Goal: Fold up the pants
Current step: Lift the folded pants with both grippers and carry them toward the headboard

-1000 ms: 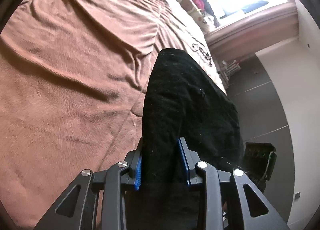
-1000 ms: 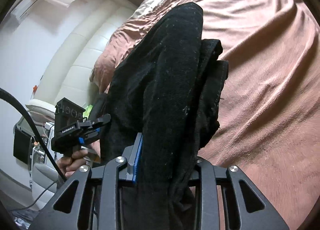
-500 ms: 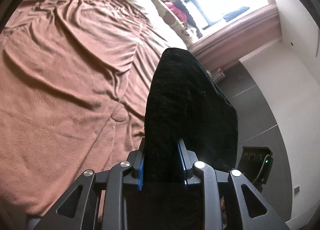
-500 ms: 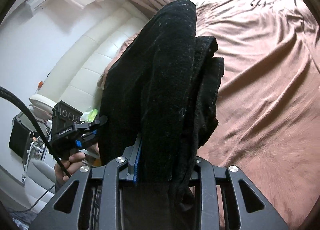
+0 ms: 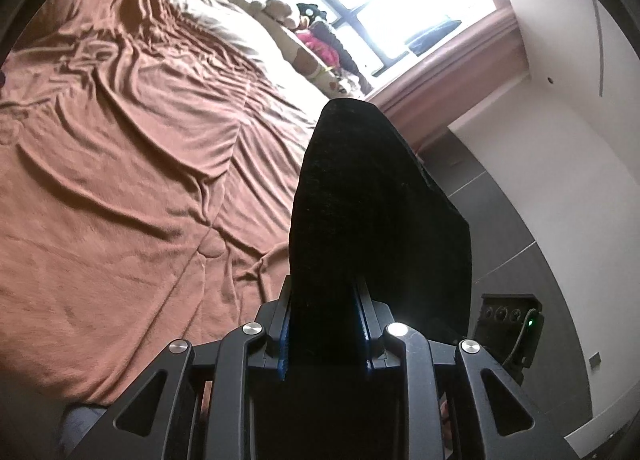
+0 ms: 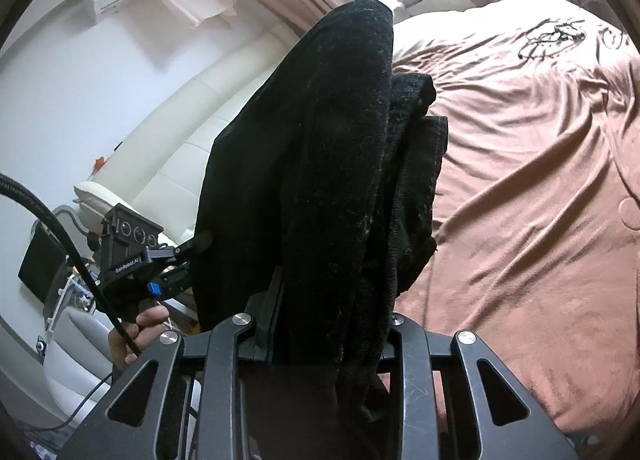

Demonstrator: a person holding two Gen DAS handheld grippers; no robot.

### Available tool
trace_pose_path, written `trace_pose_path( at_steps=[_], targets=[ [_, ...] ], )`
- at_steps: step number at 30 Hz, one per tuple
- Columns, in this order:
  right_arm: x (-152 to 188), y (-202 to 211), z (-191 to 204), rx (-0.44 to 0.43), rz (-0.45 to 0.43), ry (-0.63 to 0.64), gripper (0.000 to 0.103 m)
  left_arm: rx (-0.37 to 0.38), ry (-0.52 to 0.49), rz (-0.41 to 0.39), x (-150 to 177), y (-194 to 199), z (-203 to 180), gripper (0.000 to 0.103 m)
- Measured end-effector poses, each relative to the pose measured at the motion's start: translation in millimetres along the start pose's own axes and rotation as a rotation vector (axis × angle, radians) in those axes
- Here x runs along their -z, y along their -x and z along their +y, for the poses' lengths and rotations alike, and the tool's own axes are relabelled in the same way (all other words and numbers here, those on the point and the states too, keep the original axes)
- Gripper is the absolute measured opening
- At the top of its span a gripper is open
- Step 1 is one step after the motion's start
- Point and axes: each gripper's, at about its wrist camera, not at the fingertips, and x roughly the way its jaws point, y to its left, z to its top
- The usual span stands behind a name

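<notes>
The bed (image 5: pixel 132 164), spread with a rumpled brown blanket, lies ahead of and below both tools. The black pants (image 5: pixel 360 220) hang off the bed, bunched and rising from between the fingers of each. The left hand-held gripper (image 5: pixel 325 324) is clenched on one part of the cloth, its jaws having just been closing on it; the right hand-held gripper (image 6: pixel 328 324) is clenched on a thicker, layered bunch. To do this well, I judge both grips should stay firm and level, drawing the cloth taut so it lands flat on the blanket. Hidden: the fabric between the two tools, the hanging lower part, and the right tool's far finger under cloth.
</notes>
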Motion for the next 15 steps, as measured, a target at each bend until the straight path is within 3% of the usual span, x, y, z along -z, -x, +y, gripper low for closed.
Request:
trace_pose_path(
  at_steps=[15],
  targets=[
    [-6.3, -34.4, 40.2, -0.040, -0.013, 0.085, 0.026, -0.007, -0.009, -0.133, -12.2, 86.9, 7.2, 0.027]
  ],
)
